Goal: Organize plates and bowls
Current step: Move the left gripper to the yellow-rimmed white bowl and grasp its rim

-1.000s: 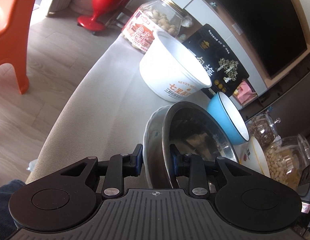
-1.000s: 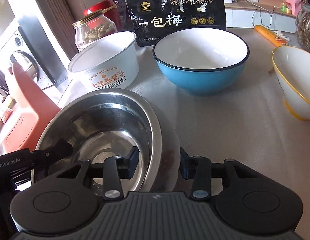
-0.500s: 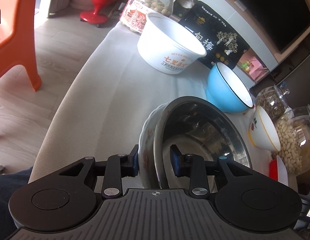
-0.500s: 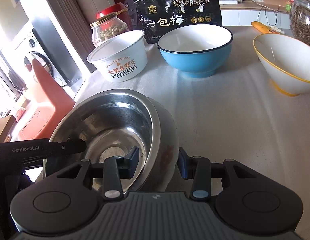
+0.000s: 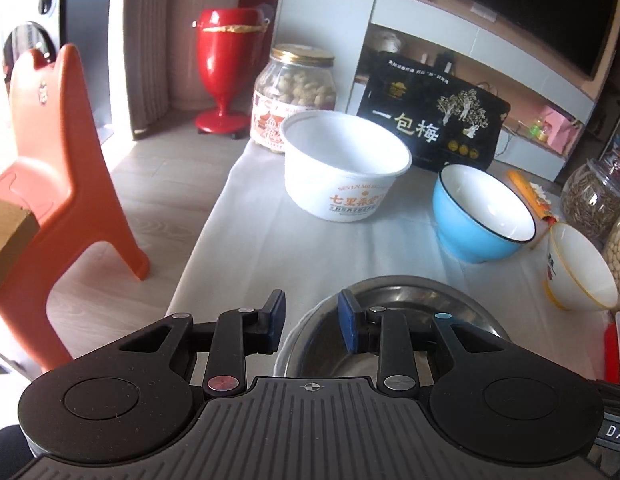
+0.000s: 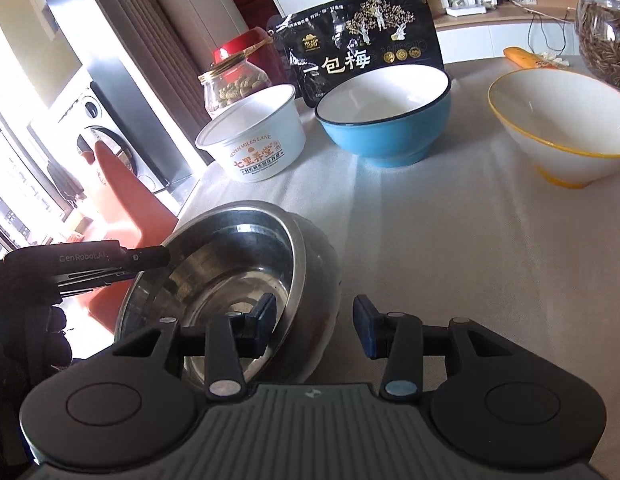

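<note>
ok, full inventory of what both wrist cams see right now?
steel bowl: 1, silver, near edge, nested in pale bowl
pale bowl: 1, whitish, under steel bowl
paper tub: 1, white, back left
blue bowl: 1, blue, back centre
yellow-rimmed bowl: 1, white, right
peanut jar: 1, clear, behind paper tub
snack bag: 1, black, behind blue bowl
seed jar: 1, clear, far right
tablecloth: 1, off-white, under dishes
chair: 1, orange, floor left
vase: 1, red, floor behind table
left claw: 1, black, closing, stacked bowls' rims between pads
right claw: 1, black, open astride bowls' near wall
</note>
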`<state>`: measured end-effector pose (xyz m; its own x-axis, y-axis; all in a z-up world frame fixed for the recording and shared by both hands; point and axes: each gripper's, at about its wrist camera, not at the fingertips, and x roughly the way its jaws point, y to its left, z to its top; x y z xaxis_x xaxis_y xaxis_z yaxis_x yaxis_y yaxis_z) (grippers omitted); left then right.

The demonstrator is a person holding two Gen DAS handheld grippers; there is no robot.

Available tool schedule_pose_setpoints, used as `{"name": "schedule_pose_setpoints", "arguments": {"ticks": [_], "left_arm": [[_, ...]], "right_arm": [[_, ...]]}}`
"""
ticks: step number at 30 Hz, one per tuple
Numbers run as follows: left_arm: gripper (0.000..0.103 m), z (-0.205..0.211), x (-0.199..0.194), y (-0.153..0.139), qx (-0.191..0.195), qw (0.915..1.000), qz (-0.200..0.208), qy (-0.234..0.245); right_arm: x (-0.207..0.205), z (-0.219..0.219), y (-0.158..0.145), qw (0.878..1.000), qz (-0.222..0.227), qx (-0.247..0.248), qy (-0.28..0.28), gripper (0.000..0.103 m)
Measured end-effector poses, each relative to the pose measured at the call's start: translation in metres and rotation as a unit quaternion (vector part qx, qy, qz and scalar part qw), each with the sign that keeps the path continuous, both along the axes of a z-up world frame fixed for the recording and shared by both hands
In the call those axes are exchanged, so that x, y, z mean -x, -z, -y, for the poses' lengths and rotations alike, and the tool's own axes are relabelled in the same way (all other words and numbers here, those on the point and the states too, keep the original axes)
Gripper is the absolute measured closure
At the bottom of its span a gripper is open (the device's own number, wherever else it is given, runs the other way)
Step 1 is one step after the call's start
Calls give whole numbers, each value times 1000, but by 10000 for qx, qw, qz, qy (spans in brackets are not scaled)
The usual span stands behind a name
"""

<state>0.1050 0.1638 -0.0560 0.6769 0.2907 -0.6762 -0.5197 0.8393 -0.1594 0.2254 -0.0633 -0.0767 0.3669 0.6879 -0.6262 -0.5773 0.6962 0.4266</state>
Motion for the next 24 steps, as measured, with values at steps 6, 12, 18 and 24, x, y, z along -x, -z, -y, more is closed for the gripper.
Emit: {"name": "schedule_pose_setpoints", "arguments": {"ticks": [6, 12, 18, 24], "left_arm": [[71, 57, -71, -16, 1237, 9794, 584, 1486], [71, 104, -153, 1, 2065, 9626, 450, 1693], [71, 118, -197, 21, 2110, 9664, 224, 1450], [71, 125, -225, 47, 2129, 9669, -16, 1404]], "right_arm": [[-36, 73, -27, 9925, 623, 69, 1053, 59], [-114, 123, -30, 9783, 399, 450, 1983, 59], [-187, 121, -23, 9726, 395, 822, 2137, 58], [-197, 111, 3, 9767, 263, 757, 1989, 58]]}}
